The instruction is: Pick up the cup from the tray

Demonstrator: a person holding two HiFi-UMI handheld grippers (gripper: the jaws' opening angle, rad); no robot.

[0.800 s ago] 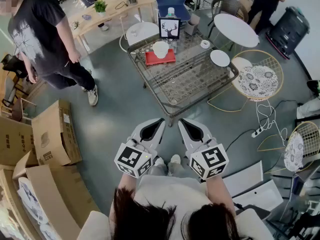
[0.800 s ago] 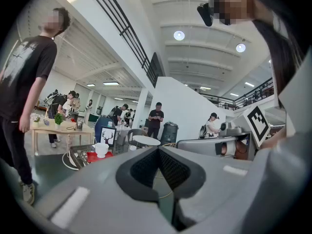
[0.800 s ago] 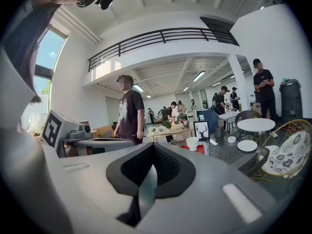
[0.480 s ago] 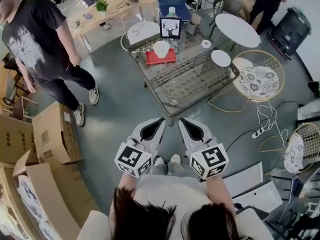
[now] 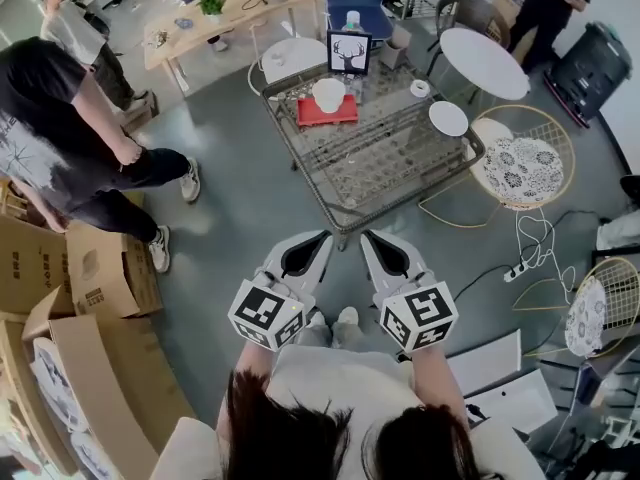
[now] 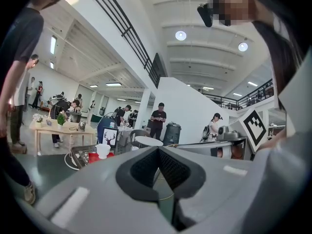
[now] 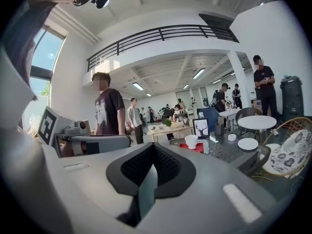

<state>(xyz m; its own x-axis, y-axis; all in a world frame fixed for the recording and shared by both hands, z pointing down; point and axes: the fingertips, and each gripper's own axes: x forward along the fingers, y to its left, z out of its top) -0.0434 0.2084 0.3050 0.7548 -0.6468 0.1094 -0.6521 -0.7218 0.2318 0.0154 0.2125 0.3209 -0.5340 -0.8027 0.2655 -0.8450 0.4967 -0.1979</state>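
Observation:
A white cup [image 5: 328, 93] stands on a red tray [image 5: 327, 113] at the far end of a glass-topped wire table [image 5: 380, 158]. The same cup [image 6: 102, 150] [image 7: 191, 141] and tray [image 6: 92, 156] [image 7: 199, 147] show small in both gripper views. My left gripper [image 5: 318, 241] and right gripper [image 5: 366, 238] are held side by side close to my body, well short of the table. Both have their jaws pressed together with nothing between them.
A framed deer picture [image 5: 350, 53], a bottle [image 5: 351, 20], a tape roll [image 5: 420, 88] and a white plate [image 5: 448, 118] share the table. A person in black [image 5: 80, 138] stands at left by cardboard boxes [image 5: 95, 273]. A wire chair [image 5: 520, 163] and round white table [image 5: 485, 63] are right.
The person in black has stepped further to the left and nearer. My view has shifted slightly. Both grippers stay where they were.

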